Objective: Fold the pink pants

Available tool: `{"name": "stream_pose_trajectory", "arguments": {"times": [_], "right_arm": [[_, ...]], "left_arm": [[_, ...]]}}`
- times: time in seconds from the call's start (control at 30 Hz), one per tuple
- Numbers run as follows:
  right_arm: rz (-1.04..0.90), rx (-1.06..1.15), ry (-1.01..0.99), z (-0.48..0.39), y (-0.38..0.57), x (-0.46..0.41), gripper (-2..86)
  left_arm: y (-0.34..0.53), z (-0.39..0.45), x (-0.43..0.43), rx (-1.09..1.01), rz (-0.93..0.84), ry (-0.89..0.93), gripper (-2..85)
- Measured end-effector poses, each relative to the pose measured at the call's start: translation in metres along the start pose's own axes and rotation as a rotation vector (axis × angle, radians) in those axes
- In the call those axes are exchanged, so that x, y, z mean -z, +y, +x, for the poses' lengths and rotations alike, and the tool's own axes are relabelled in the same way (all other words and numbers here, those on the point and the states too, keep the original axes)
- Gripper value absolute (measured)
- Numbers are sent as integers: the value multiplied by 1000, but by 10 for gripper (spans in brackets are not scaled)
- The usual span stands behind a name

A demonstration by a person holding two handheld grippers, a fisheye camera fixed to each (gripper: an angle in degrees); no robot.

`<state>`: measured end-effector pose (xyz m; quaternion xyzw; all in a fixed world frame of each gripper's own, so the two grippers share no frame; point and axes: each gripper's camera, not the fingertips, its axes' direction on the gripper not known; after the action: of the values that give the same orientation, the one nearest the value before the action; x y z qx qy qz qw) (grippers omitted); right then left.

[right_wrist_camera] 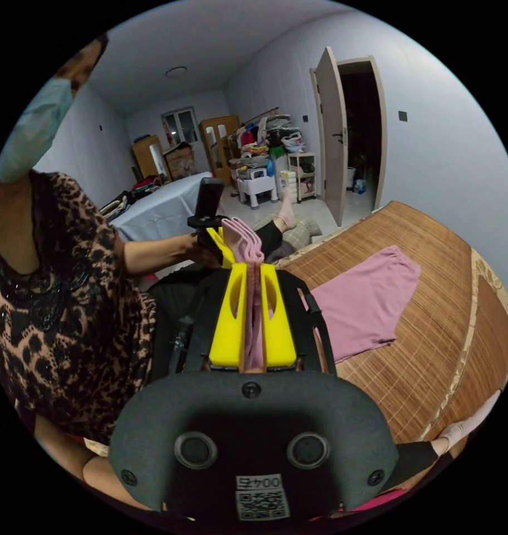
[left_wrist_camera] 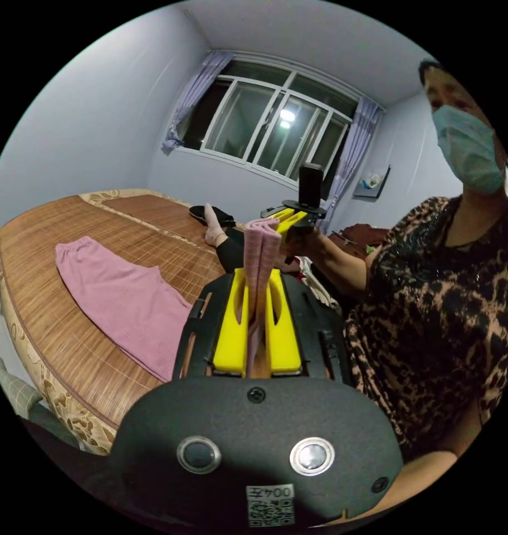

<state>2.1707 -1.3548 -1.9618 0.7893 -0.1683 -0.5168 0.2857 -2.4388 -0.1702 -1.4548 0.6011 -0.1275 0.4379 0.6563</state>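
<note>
Pants stretched taut between two clamped grippers.
Each gripper, left (left_wrist_camera: 258,304) and right (right_wrist_camera: 253,304), pinched one end of the pink pants (left_wrist_camera: 123,301), the held edge running straight between them; beyond, the remaining cloth trailed onto the bamboo mat (left_wrist_camera: 48,245), waistband farthest.

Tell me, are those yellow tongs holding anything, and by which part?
Both tongs, left and right, clamp the lifted edge of the soft pink knit pants.
</note>
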Motion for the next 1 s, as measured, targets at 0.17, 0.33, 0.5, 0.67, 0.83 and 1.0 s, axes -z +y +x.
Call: {"name": "stream_pose_trajectory", "arguments": {"times": [0.17, 0.33, 0.5, 0.67, 0.83, 1.0], "right_arm": [[-47, -40, 116, 44, -20, -16, 51], [-121, -87, 198, 98, -22, -46, 51], [-156, -198, 197, 166, -4, -86, 51], [-210, -382, 174, 236, 31, -134, 54], [-177, -562, 309, 263, 63, -140, 73], [-113, -609, 218, 249, 93, -118, 82]], "left_arm": [[-25, -78, -20, 131, -15, -35, 36], [-32, -152, -52, 238, -60, -67, 38], [-26, -220, -91, 329, -124, -135, 40], [-6, -285, -137, 453, -220, -190, 44], [7, -320, -165, 503, -304, -273, 51], [16, -336, -158, 551, -243, -278, 57]]}}
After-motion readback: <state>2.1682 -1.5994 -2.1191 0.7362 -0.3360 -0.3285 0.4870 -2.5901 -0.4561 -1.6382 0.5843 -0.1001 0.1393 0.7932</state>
